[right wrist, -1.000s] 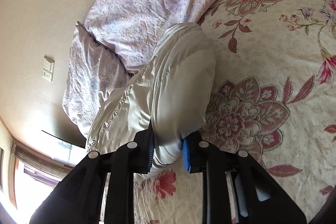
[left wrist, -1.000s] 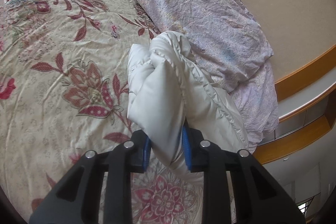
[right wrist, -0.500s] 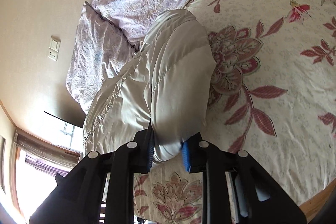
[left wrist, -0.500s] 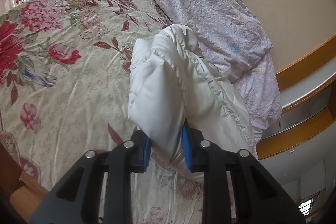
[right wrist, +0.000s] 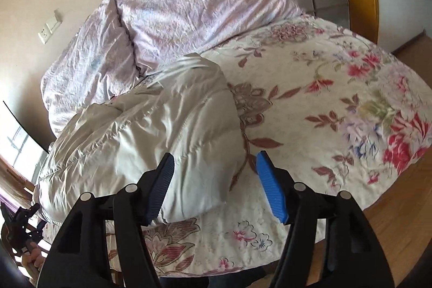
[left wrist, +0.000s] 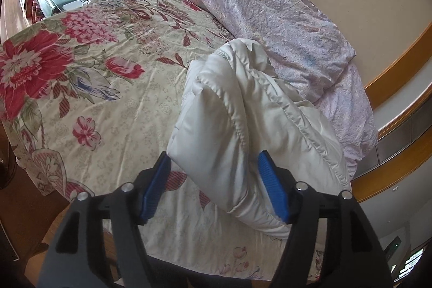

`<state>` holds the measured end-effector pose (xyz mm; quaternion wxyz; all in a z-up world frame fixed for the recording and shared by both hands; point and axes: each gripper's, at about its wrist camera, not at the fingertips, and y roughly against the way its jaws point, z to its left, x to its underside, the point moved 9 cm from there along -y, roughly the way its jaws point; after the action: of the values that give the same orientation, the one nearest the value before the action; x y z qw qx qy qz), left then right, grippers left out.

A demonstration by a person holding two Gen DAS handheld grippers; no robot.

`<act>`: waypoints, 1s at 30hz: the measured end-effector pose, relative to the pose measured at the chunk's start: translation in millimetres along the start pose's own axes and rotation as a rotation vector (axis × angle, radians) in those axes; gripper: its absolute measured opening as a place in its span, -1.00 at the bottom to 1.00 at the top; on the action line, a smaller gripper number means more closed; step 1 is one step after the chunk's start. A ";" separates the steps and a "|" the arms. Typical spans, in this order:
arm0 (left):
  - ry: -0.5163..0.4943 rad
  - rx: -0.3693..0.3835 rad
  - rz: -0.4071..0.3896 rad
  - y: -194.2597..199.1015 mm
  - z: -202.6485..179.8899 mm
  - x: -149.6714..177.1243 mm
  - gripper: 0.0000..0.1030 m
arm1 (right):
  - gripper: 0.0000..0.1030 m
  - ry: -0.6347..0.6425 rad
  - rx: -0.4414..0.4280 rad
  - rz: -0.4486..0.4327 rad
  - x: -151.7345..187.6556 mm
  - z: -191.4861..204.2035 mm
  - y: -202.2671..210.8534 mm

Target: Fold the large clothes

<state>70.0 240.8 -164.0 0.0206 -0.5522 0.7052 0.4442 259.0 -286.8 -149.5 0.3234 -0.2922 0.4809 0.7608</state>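
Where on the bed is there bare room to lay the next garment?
Free: the floral bedspread between the white puffy jacket and the far bed edge, and the strip along the near edge. Crowded: the headboard side, where the jacket lies against the lilac pillows.

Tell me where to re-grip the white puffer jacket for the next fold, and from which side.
Take the white puffer jacket by its rounded near fold, the thick edge facing the open right gripper. Come in low from the foot of the bed, jaws straddling that edge. It bulges clear of the floral cover there, while the far side presses against the lilac pillows.
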 end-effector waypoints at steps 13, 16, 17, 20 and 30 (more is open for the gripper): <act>0.009 0.021 0.012 -9.6 -1.2 0.8 0.59 | 0.04 0.374 -0.138 0.018 2.3 164.3 -38.6; 0.015 0.037 0.011 -11.3 -3.7 -0.1 0.60 | 0.00 0.393 -0.103 0.005 9.0 171.1 -46.1; 0.015 0.040 0.012 -12.1 -4.3 -0.3 0.60 | 0.00 0.395 -0.090 -0.003 10.0 171.7 -48.3; 0.025 0.052 0.018 -16.6 -6.1 -0.5 0.60 | 0.00 0.405 -0.066 -0.014 11.1 171.6 -53.4; 0.085 0.110 0.043 -32.8 -11.1 -0.7 0.61 | 0.03 0.450 0.002 0.054 34.3 172.4 -92.6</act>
<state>101.6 234.3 -176.7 0.0114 -0.5532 0.7407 0.3811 286.3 -90.5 -162.4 0.1878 -0.4412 0.5495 0.6842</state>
